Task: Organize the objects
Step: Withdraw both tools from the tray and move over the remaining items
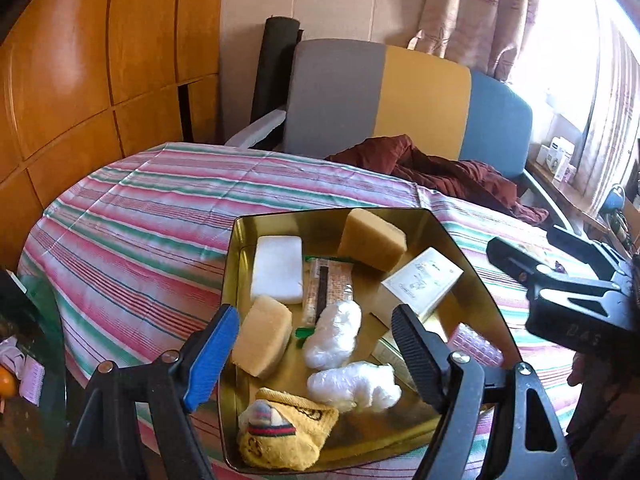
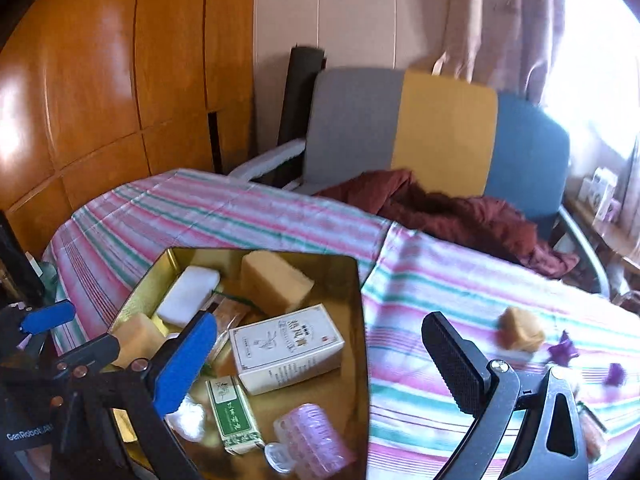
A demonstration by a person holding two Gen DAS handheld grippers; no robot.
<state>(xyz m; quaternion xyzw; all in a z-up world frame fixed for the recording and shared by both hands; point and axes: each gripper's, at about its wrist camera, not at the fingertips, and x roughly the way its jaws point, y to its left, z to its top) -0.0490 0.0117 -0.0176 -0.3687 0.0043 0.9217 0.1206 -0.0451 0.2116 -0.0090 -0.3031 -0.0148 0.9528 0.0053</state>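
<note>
A gold tin tray (image 1: pixel 240 248) (image 2: pixel 352 280) sits on the striped tablecloth. It holds tan sponges (image 1: pixel 372 238), a white block (image 1: pixel 278 274), a white box (image 1: pixel 420 284) (image 2: pixel 286 346), plastic-wrapped bundles (image 1: pixel 332 334), a yellow cloth (image 1: pixel 286 432), a green packet (image 2: pixel 232 416) and a pink hair roller (image 2: pixel 316 438). My left gripper (image 1: pixel 316 356) is open and empty above the tray's near half. My right gripper (image 2: pixel 320 364) is open and empty over the tray's right edge. A loose tan sponge (image 2: pixel 520 332) and purple bits (image 2: pixel 562 350) lie on the cloth to the right.
A grey, yellow and blue chair (image 1: pixel 420 100) with a dark red garment (image 1: pixel 448 172) stands behind the table. A wooden cabinet (image 1: pixel 80 80) is at left. A windowsill with small boxes (image 1: pixel 556 158) is at right. Clutter sits at the lower left (image 1: pixel 28 376).
</note>
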